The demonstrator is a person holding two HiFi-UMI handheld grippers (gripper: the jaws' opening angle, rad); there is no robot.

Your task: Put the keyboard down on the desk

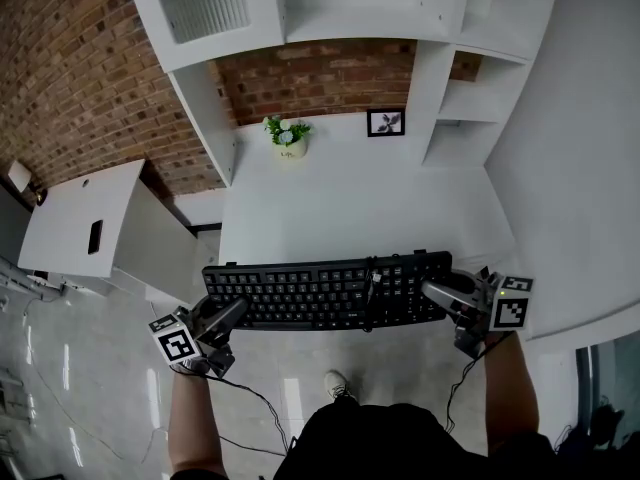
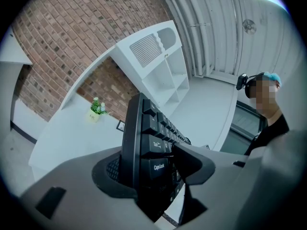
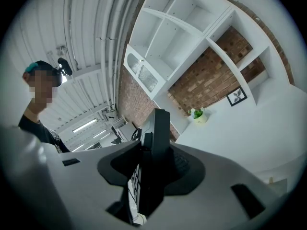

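A black keyboard [image 1: 330, 290] hangs level in the air just in front of the white desk's [image 1: 360, 203] near edge, keys up. My left gripper [image 1: 228, 317] is shut on its left end, where the Tab and Caps Lock keys of the keyboard [image 2: 146, 147] sit between the jaws. My right gripper [image 1: 440, 294] is shut on the right end, and the keyboard [image 3: 156, 147] shows edge-on between those jaws. A thin black cable [image 1: 370, 298] crosses the keys right of centre.
At the back of the desk stand a small potted plant [image 1: 287, 136] and a framed picture [image 1: 386, 122]. White shelves [image 1: 330, 18] rise above, with brick wall behind. A second white desk [image 1: 85, 223] is at the left. My shoe [image 1: 337, 384] and cables lie on the glossy floor.
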